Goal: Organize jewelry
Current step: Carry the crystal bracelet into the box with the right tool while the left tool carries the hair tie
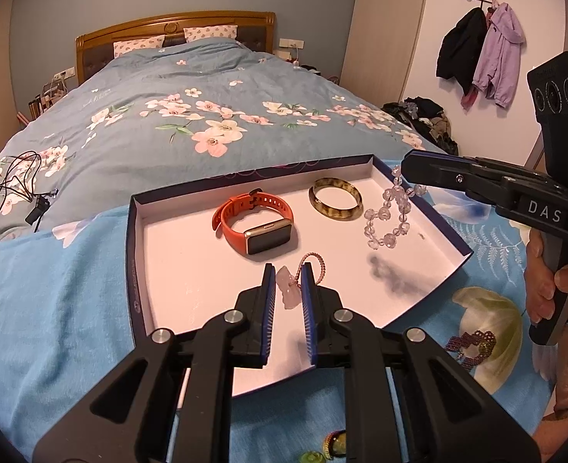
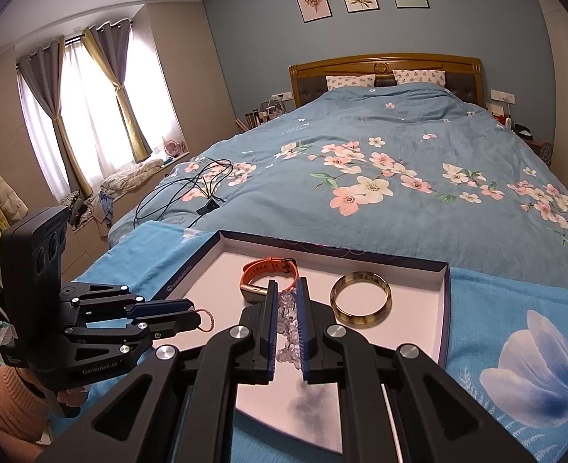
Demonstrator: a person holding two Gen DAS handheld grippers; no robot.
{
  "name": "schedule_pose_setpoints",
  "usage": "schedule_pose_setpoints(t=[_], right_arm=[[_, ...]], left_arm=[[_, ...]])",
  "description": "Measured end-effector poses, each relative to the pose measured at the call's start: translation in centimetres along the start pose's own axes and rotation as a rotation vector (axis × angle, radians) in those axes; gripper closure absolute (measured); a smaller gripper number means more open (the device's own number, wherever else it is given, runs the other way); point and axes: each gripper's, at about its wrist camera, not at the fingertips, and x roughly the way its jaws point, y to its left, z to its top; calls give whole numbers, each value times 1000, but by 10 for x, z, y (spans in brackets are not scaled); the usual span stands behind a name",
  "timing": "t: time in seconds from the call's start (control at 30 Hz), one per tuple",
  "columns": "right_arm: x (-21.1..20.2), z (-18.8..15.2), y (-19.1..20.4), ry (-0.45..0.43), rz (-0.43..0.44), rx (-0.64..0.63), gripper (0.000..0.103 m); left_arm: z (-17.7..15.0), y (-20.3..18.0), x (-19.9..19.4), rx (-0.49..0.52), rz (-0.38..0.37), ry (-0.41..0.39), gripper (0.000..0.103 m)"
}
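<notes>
A shallow white tray (image 1: 175, 254) with dark blue walls lies on the blue bedspread; it also shows in the right wrist view (image 2: 222, 270). In it lie an orange smartwatch (image 1: 256, 223) and a mottled brown bangle (image 1: 336, 202). My left gripper (image 1: 287, 283) is shut on a pale pink pendant charm (image 1: 288, 293) with a pink beaded cord, held above the tray's front. My right gripper (image 2: 285, 301) is shut on a clear crystal bead bracelet (image 1: 390, 216), which hangs over the tray's right side. The left gripper (image 2: 191, 314) shows at the left of the right wrist view.
A dark red beaded bracelet (image 1: 473, 343) lies on the bedspread right of the tray. Green and dark pieces (image 1: 330, 447) lie near the front edge. Black cables (image 1: 13, 185) lie on the bed at left. Coats (image 1: 480, 54) hang on the right wall.
</notes>
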Motion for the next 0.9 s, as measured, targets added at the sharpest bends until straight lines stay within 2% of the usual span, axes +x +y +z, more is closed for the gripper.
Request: schedule_pose_setpoints(t=[0.67, 0.9], right_arm=[[34, 6, -9, 26, 14, 26, 95], [41, -1, -20, 63, -13, 44, 95]], left_arm=[[11, 3, 29, -8, 13, 50, 89], [12, 10, 49, -24, 33, 90, 89]])
